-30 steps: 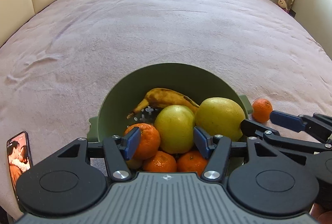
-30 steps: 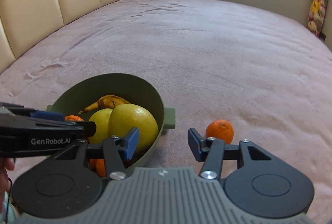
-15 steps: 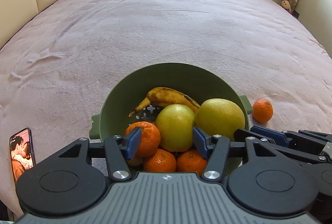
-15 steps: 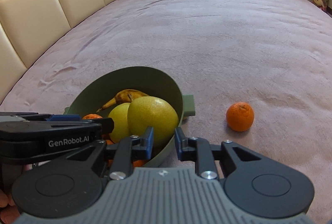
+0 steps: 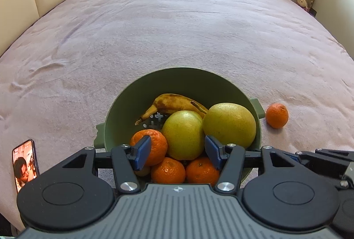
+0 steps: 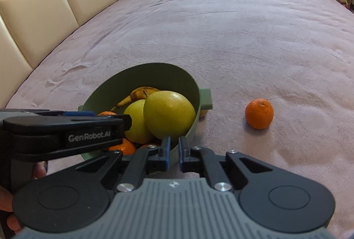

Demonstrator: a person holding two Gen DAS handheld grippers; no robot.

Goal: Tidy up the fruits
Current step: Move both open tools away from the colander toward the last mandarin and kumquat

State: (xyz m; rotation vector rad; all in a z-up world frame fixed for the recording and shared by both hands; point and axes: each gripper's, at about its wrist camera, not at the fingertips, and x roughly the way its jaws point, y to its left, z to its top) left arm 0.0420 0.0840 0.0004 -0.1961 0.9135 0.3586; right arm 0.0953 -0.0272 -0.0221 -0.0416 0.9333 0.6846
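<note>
Green round plastic bowl [image 5: 181,86] sits on the pink bedspread [image 5: 154,29], loaded with two yellow-green pears [image 5: 229,124], a spotted yellow banana [image 5: 172,103] and several orange mandarins [image 5: 154,146]. One loose orange mandarin [image 6: 259,114] lies on the bedspread, near the bowl's side handle but apart from it. Your left tool [image 5: 177,150] stands open above the bowl's near edge, gripping nothing. Your right tool [image 6: 174,153] is closed at the bowl's near rim; whether it pinches the rim, you cannot tell. A lit smartphone [image 5: 25,165] lies on the bedspread beside the bowl.
</note>
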